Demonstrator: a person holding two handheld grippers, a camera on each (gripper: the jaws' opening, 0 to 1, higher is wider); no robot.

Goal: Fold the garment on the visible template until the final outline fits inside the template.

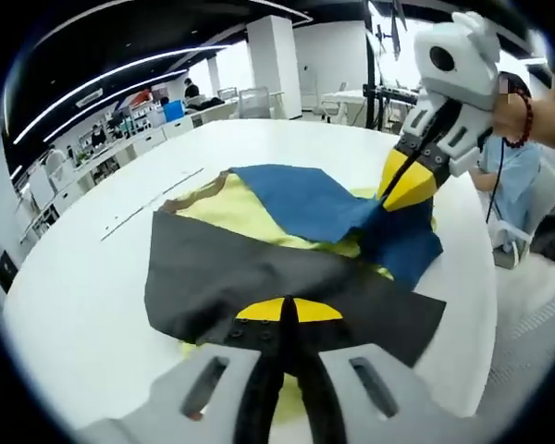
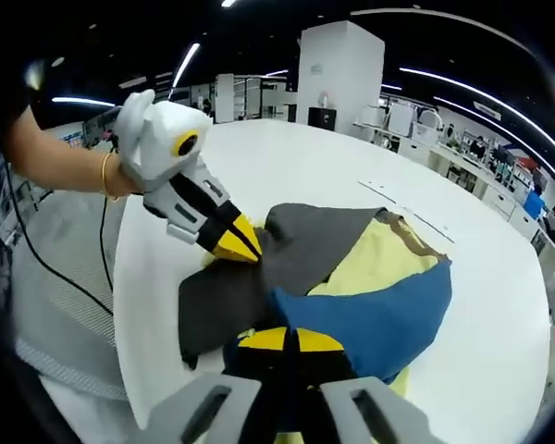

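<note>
A garment lies on the white table point(image 1: 92, 305): a pale yellow body point(image 1: 224, 209) with a brown collar, a dark grey part point(image 1: 250, 268) and a blue part point(image 1: 296, 199). The grey and blue parts cross over the yellow. My left gripper point(image 1: 289, 310) is shut on the grey part's near edge. In from the upper right reaches my right gripper point(image 1: 409, 183), shut on the blue part. In the right gripper view, the right gripper point(image 2: 289, 340) pinches the blue cloth point(image 2: 379, 310), and the left gripper point(image 2: 239, 242) holds the grey cloth point(image 2: 296, 245) beside the yellow point(image 2: 379, 259).
Thin line marks point(image 1: 148, 208) run across the table beyond the garment. The table's curved edge point(image 2: 120, 277) is close to the left gripper, with a black cable point(image 2: 102, 250) hanging past it. A seated person in blue point(image 1: 509, 171) is past the far edge. Office desks stand behind.
</note>
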